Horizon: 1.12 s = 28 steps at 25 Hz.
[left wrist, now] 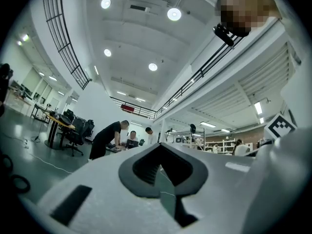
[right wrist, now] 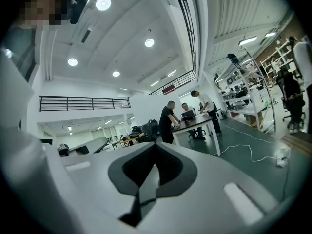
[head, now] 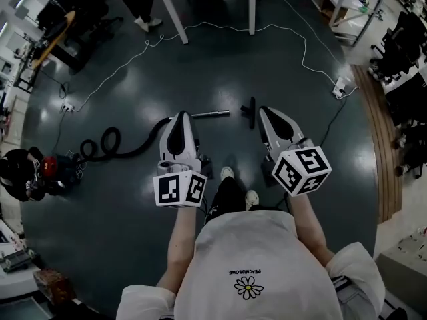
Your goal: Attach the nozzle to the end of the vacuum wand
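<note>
In the head view the metal vacuum wand [head: 211, 114] lies on the dark floor, joined to a black hose [head: 127, 150] that coils left to the red and black vacuum body [head: 41, 170]. The black nozzle [head: 248, 111] lies just right of the wand's free end, apart from it. My left gripper [head: 180, 116] is held above the floor over the hose end of the wand, shut and holding nothing. My right gripper [head: 265, 111] hovers just right of the nozzle, also shut and holding nothing. Both gripper views look out level across the hall, with the left gripper [left wrist: 161, 168] and the right gripper [right wrist: 155, 165] showing jaws pressed together.
A white table [head: 175, 15] stands ahead, where people [right wrist: 168, 118] work at a laptop. A white cable [head: 293, 40] runs across the floor to a power strip [head: 341, 87]. Office chairs [head: 400, 42] and a wooden floor strip [head: 383, 145] lie right. My feet [head: 227, 173] are below the grippers.
</note>
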Each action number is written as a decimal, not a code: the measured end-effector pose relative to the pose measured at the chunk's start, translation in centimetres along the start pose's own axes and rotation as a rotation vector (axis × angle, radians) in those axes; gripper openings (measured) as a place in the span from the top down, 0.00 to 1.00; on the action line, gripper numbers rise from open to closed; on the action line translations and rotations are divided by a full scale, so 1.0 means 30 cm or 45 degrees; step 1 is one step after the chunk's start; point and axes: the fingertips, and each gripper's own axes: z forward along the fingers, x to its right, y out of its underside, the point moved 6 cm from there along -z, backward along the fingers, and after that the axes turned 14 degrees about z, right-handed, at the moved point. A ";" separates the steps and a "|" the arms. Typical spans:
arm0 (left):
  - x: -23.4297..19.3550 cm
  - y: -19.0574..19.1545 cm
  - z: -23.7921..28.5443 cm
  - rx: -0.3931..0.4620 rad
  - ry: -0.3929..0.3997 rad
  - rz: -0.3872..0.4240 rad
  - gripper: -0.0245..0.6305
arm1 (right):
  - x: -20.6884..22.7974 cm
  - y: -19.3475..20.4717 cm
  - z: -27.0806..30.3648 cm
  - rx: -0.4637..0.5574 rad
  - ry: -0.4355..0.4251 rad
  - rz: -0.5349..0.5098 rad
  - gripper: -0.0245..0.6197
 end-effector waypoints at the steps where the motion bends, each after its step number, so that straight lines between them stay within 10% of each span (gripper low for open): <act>1: -0.018 0.013 0.017 0.012 -0.010 -0.034 0.96 | 0.011 0.002 0.021 -0.008 0.008 -0.004 0.95; 20: -0.571 0.310 0.800 -0.112 0.112 -0.122 0.96 | 0.170 -0.201 0.953 0.037 0.158 0.006 0.95; 28: -0.573 0.340 0.985 -0.147 0.094 -0.091 0.96 | 0.338 -0.236 1.068 -0.066 0.173 0.021 0.95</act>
